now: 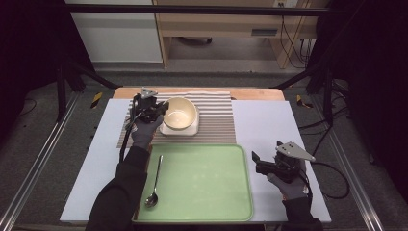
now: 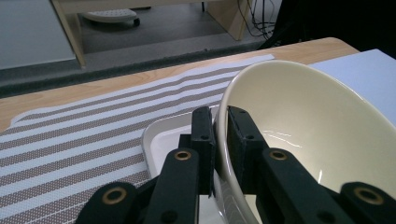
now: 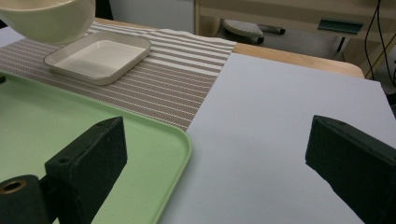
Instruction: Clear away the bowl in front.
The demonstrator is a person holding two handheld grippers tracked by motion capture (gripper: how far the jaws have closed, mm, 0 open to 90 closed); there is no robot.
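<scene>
Now L tongs on bowl rim.

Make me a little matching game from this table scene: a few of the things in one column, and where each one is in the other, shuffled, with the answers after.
Things:
1. cream bowl
2. spoon
3. square white dish
4. right gripper

Places or states:
A. lying on the green tray
B. resting on the striped mat
C. pinched at its rim by the left gripper, lifted above the dish
D. jaws open, holding nothing, over the pale sheet beside the tray

Pairs: 1-C, 2-A, 3-B, 4-D
</scene>
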